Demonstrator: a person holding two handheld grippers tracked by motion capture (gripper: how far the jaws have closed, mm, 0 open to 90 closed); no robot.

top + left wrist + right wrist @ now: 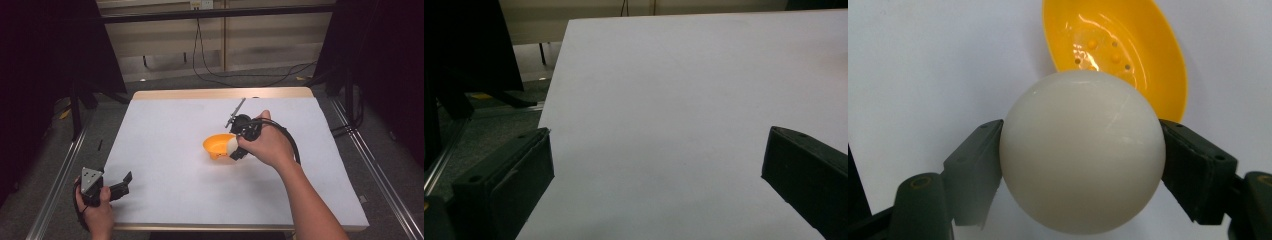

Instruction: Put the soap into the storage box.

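The right gripper clamped a smooth white ball just beside the glossy orange plastic bowl mid-table; the left gripper rested wide open, holding nothing, at the table's near-left edge.

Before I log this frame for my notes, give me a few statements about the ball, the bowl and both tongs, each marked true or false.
1. The right tongs are shut on the white ball. True.
2. The ball already lies in the orange bowl. False: it is held in the tongs, at the bowl's rim.
3. The left tongs are open and hold nothing. True.
4. The left tongs hover over the orange bowl. False: in the high view they sit at the table's near left corner, far from the bowl.
5. The bowl is full of balls. False: its inside shows no balls.
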